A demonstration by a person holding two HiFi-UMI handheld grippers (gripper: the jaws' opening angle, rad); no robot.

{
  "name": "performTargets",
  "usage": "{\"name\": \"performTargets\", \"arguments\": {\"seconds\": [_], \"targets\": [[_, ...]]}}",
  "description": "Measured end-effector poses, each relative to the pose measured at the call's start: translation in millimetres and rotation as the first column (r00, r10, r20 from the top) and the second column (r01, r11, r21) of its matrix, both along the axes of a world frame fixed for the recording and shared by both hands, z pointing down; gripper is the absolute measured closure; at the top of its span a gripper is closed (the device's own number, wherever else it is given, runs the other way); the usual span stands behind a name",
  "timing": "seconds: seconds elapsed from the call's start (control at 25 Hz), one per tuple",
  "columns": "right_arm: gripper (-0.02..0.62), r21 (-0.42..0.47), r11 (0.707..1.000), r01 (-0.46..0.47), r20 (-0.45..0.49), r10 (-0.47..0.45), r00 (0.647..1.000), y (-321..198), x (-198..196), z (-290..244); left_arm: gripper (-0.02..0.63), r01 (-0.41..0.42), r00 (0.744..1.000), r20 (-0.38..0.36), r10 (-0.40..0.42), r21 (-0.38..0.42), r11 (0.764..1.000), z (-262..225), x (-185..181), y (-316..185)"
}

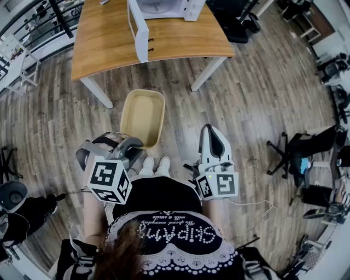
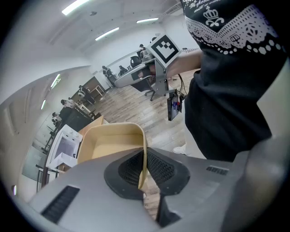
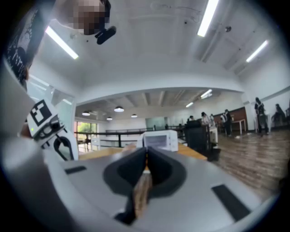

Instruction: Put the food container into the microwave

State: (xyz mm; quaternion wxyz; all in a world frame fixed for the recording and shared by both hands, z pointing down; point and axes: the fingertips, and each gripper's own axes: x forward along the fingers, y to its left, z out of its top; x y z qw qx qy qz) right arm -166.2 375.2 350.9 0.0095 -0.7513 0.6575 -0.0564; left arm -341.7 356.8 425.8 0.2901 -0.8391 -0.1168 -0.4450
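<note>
Left gripper (image 1: 130, 146) is pinched on the near wall of the food container (image 1: 143, 114); I hold it over the floor, short of the table's (image 1: 109, 44) near edge. Right gripper (image 1: 211, 134) closed, empty. Microwave (image 1: 164, 6) toward the far edge, door open. Pickup looks done; approach and insertion left.

Your head camera looks steeply down; tabletop (image 1: 109, 38) at frame top. Left tool (image 1: 134, 146) camera sits tilted, close on the food container (image 2: 108, 145). Right tool (image 1: 210, 134) camera faces level, forward. All share the microwave (image 3: 159, 139).
</note>
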Motion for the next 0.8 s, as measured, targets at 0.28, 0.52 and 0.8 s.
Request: {"name": "performTargets", "arguments": {"seconds": [0.28,0.52,0.8], "targets": [[0.561,0.002,1.0,0.005,0.001,-0.005,1.0,-4,2,-2,0.561,0.0,1.0,0.004,0.0,0.011,1.0,-3,2,-5],[0.561,0.006,1.0,0.015,-0.008,-0.014,1.0,-2,7,-1,0.561,0.001,1.0,-0.005,-0.001,0.021,1.0,-3,9,-4],[0.561,0.009,1.0,0.025,-0.011,-0.025,1.0,6,22,0,0.561,0.003,1.0,-0.007,-0.003,0.03,1.0,-5,25,2]]}}
